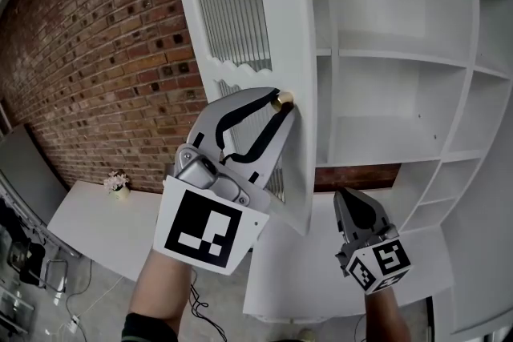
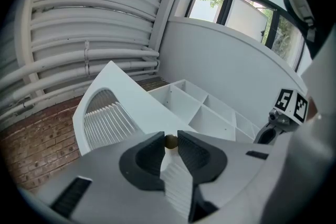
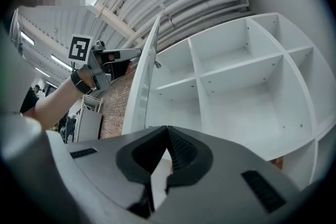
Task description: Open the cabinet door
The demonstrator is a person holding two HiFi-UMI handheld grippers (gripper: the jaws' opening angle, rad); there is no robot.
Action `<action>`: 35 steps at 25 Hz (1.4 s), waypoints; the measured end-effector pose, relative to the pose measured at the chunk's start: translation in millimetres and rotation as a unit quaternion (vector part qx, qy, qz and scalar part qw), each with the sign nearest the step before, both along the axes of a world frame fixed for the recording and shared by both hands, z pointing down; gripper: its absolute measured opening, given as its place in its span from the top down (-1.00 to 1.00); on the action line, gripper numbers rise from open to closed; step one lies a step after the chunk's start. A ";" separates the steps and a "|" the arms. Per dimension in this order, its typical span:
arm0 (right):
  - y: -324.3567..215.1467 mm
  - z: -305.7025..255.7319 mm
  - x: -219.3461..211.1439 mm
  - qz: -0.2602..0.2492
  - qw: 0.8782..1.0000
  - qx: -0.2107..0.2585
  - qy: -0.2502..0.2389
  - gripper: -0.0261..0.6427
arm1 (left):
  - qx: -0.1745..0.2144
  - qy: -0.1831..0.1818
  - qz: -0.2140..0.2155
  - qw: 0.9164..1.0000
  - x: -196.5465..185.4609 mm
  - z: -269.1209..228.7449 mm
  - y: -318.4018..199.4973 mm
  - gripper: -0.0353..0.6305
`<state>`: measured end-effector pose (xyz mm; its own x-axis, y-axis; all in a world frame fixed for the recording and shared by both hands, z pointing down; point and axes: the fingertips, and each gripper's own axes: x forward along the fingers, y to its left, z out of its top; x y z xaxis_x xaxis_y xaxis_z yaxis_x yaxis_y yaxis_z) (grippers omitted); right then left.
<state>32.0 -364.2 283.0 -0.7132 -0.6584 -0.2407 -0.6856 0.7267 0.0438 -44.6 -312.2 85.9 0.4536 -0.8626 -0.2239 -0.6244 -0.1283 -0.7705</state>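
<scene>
Clamped on the brass knob (image 2: 170, 141) at mid-frame by the left gripper (image 1: 280, 102) to draw the cabinet door (image 1: 290, 28), already well ajar, off the shelves (image 1: 401, 58), with the right gripper (image 1: 345, 198) closed and empty at lower right.

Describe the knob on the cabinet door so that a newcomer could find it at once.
Start at the white cabinet with bare shelves; its door, with an arched slatted panel, stands open. Near its free edge, clamped in the left gripper, sits the knob: small, round and brass-coloured, the only non-white spot there.
</scene>
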 end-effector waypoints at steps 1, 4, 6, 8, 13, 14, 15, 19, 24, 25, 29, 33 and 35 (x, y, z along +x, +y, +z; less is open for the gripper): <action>2.4 -0.7 -2.6 0.000 1.000 0.001 0.001 0.91 | -0.001 0.001 0.003 1.000 -2.5 -0.2 4.0 0.66; 11.6 -0.9 -12.1 0.000 1.000 0.001 0.004 0.91 | -0.004 0.000 0.013 1.000 -11.4 -0.2 17.7 0.66; 17.4 -1.3 -19.6 -0.001 1.000 0.002 0.007 0.91 | -0.006 -0.001 0.020 1.000 -19.7 0.0 27.1 0.66; 22.4 -2.7 -27.6 -0.002 1.000 0.003 0.009 0.91 | -0.010 0.003 0.024 1.000 -29.3 0.2 35.6 0.66; 36.6 -2.1 -50.7 -0.003 1.000 0.005 0.013 0.91 | -0.015 0.010 0.034 0.999 -53.4 1.8 54.3 0.66; 39.2 -1.3 -55.3 -0.004 1.000 0.005 0.015 0.91 | -0.015 0.011 0.033 0.999 -58.8 2.4 57.4 0.66; 41.6 -0.8 -59.3 -0.004 1.000 0.005 0.016 0.91 | -0.014 0.012 0.032 0.999 -64.1 2.9 60.3 0.66; 50.0 0.0 -71.0 -0.006 1.000 0.004 0.019 0.91 | -0.014 0.019 0.025 0.999 -83.4 3.7 70.9 0.65; 61.2 0.6 -86.8 -0.010 1.000 0.003 0.023 0.91 | -0.017 0.037 0.021 0.999 -107.8 3.1 84.3 0.63; 63.7 0.7 -89.8 -0.011 1.000 0.003 0.023 0.91 | -0.018 0.042 0.020 0.999 -112.3 2.7 86.9 0.63; 70.3 2.7 -104.1 -0.018 1.000 0.001 0.025 0.91 | -0.021 0.059 0.017 0.998 -131.1 1.4 93.2 0.63; 74.6 6.6 -117.1 -0.026 0.999 -0.001 0.028 0.91 | -0.024 0.076 0.012 0.997 -149.6 2.5 96.6 0.63; 78.6 8.4 -121.2 -0.027 0.999 -0.002 0.028 0.91 | -0.025 0.085 0.012 0.996 -156.9 2.5 100.5 0.63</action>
<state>-89.1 -285.7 291.4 -0.7599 -0.6195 -0.1970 -0.6420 0.7628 0.0778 -201.5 -211.7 88.4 0.4339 -0.8635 -0.2572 -0.7417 -0.1803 -0.6461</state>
